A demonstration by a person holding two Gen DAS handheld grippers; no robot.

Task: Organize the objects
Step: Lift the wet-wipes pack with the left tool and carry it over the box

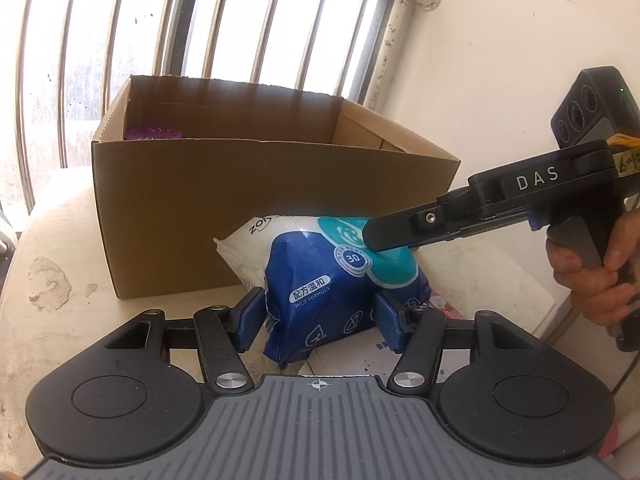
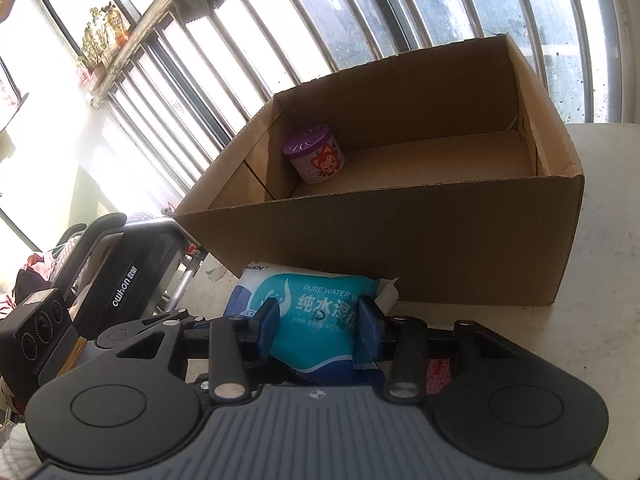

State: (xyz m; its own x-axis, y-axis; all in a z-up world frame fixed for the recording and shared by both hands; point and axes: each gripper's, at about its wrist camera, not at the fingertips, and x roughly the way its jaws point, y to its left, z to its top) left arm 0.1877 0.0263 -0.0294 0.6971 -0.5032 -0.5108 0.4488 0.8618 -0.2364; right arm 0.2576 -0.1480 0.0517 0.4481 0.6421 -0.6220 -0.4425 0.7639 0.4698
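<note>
The left gripper (image 1: 320, 312) stands roughly half open, and its two blue pads (image 1: 251, 315) press the flanks of the blue wipes pack (image 1: 320, 280), one at 9 o'clock of the pack and one at 3 o'clock. The pack bulges between them, so the grip reads as closed on the pack. The pack stands on end on the pale table (image 1: 52, 320), directly at 12 o'clock of this gripper.

Behind the blue pack, touching it, lies the teal-and-white wipes pack (image 2: 316, 312). The right gripper (image 2: 318, 326) is narrower than half open. In its own view its blue pads (image 2: 269, 326) bear on both sides of the teal pack, holding it. In the left wrist view this gripper reaches in from 3 o'clock, its black finger (image 1: 400, 232) lying across the top of the teal pack. A hand (image 1: 592, 276) clasps its handle at the right edge.

The open cardboard box (image 1: 240, 208) sits on the table at 12 o'clock of both packs, its near wall just beyond them. Inside, in the far left corner, stands a purple-lidded round tub (image 2: 314, 156), upright, at 11 o'clock of the right gripper and well apart from it.

A red-and-white printed sheet (image 1: 448, 308) lies flat under the packs at 4 o'clock.
</note>
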